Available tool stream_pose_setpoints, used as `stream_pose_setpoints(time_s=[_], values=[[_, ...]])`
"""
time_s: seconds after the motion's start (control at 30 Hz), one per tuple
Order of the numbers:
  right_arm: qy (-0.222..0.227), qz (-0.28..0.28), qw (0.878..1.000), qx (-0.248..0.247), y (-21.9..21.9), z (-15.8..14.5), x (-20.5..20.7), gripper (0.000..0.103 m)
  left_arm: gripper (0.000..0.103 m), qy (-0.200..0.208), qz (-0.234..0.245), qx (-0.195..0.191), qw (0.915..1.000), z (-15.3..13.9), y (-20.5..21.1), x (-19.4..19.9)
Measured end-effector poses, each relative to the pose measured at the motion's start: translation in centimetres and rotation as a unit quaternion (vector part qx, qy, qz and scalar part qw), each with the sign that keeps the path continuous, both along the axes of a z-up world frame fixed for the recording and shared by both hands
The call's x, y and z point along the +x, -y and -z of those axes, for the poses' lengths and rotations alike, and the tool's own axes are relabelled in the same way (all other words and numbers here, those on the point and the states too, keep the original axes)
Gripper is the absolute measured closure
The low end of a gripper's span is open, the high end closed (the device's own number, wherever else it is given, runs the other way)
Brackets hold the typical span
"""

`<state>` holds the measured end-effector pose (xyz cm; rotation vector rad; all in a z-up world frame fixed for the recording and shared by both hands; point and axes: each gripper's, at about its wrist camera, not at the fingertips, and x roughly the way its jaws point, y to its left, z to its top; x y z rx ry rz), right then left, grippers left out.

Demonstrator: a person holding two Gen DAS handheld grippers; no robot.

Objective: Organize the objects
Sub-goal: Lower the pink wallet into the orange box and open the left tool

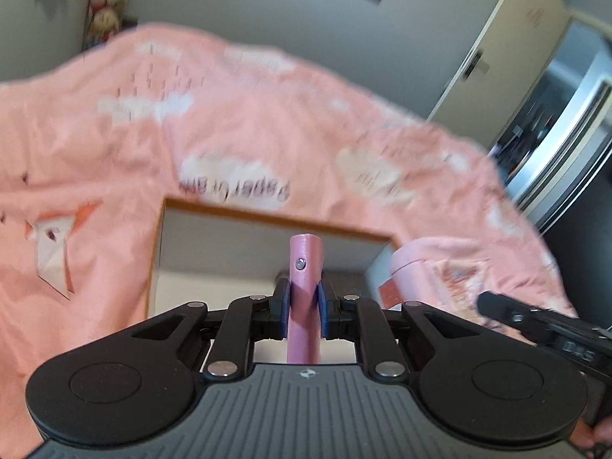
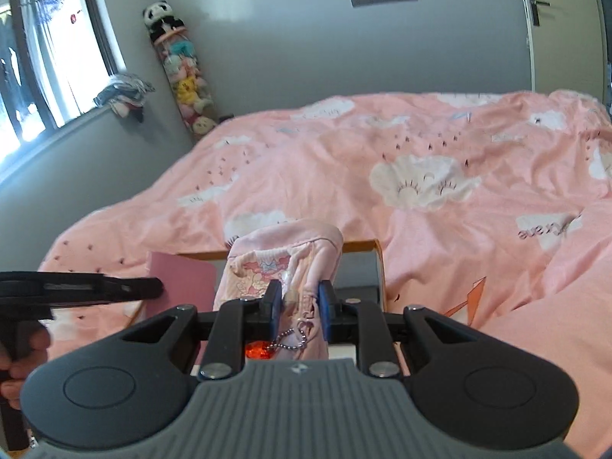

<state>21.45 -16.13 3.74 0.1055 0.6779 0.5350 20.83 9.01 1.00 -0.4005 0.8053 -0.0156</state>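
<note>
My left gripper (image 1: 302,298) is shut on a thin pink flat piece (image 1: 305,264), seen edge-on with a small rivet near its top. In the right wrist view the same pink piece (image 2: 179,279) shows as a flat rectangle, with the left gripper (image 2: 153,287) beside it. My right gripper (image 2: 300,298) is shut on a pale pink fabric pouch (image 2: 283,264) with a cartoon print. A ball chain with an orange-red charm (image 2: 256,351) hangs from the pouch. Both items hang above an open white box with a tan rim (image 1: 267,220) (image 2: 359,246) that lies on the bed.
The bed carries a pink cover with white clouds (image 2: 420,183). A tall tube of plush toys (image 2: 183,72) stands in the far corner by a window (image 2: 46,57). A door (image 2: 554,19) is at the far right. A hand (image 2: 15,367) holds the left gripper's handle.
</note>
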Motion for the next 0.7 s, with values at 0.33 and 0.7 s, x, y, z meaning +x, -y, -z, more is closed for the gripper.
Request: stream_pose_setpoints(time_s=[0.33, 0.7], values=[[-0.013, -0.017, 0.999, -0.031, -1.7, 4.3, 4.4, 0.081, 0.087, -0.097, 0.014, 0.000, 0.9952, 7.0, -0.9, 7.0], [-0.015, -0.028, 0.998, -0.045, -2.8, 6.0, 5.7, 0.081, 0.086, -0.149, -0.020, 0.048, 0.9875, 8.6, -1.3, 9.6]])
